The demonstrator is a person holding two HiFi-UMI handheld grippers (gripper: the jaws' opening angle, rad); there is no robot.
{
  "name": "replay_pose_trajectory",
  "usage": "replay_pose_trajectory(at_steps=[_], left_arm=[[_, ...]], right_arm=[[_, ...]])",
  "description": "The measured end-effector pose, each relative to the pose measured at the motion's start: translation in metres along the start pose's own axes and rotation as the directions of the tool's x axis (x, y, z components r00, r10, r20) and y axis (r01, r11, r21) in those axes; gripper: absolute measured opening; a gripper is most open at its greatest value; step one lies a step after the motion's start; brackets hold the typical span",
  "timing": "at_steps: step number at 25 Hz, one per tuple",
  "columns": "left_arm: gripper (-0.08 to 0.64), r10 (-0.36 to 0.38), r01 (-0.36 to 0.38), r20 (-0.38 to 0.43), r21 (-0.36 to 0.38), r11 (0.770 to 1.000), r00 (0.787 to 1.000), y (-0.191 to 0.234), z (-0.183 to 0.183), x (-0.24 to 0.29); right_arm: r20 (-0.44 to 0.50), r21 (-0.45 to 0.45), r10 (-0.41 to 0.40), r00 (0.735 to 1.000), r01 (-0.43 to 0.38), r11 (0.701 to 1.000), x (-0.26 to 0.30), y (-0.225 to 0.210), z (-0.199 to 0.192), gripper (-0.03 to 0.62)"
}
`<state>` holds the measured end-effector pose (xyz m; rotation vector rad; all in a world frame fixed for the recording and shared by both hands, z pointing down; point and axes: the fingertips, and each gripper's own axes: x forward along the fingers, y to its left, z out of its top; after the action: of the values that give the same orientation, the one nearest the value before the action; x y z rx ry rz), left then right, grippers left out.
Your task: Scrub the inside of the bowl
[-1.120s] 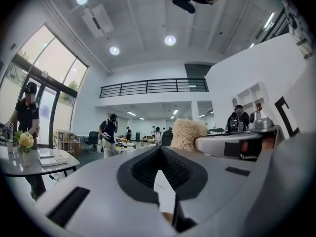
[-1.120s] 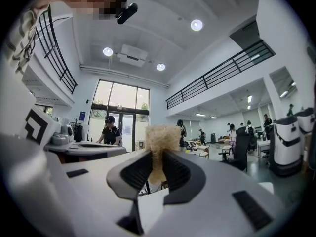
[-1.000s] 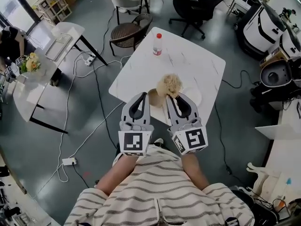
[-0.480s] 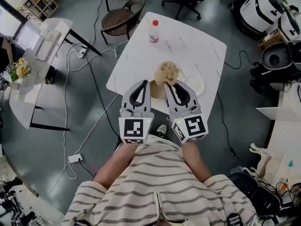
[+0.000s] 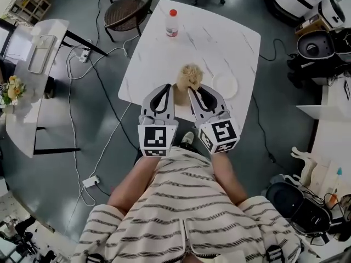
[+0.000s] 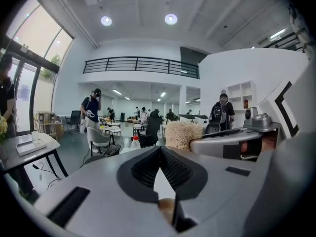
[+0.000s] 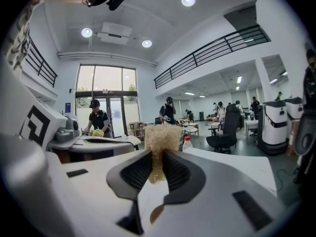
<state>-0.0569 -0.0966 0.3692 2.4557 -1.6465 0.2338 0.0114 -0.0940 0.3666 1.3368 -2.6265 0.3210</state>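
My right hand-held gripper [image 7: 157, 157] was clenched on the narrow lower end of the scrubber [image 7: 163, 136], with the fluffy tan head sticking out past the jaw tips. The left hand-held gripper [image 6: 159, 149] had its tips pressed together with nothing in them that I could make out. Both were side by side over the near edge of the white desk [image 5: 219, 43]. Honestly I couldn't pick the bowl out properly. A brown sliver [image 6: 165, 209] low in the gap behind the left jaws was probably its rim, which would put it right under and between the two grippers, but I wouldn't swear to it. Further out there was a small white plate [image 5: 225, 85] just right of the scrubber and a red-capped bottle [image 5: 171, 22] near the far edge. My guess is that the scrubber is light and squishy and will flop when held that low, so it needs pressing in firmly. The bowl looked likely to skid on that smooth top, so I figured the left one should pinch its rim.
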Motion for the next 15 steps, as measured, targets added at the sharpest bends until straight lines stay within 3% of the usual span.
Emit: replay_pose_trajectory(at_steps=[15], left_arm=[[0.005, -0.042, 0.034, -0.163, -0.053, 0.998, 0.986, 0.007, -0.068, 0.025]], right_arm=[[-0.172, 0.065, -0.013, 0.985, 0.025, 0.998, 0.02, -0.017, -0.068, 0.072]])
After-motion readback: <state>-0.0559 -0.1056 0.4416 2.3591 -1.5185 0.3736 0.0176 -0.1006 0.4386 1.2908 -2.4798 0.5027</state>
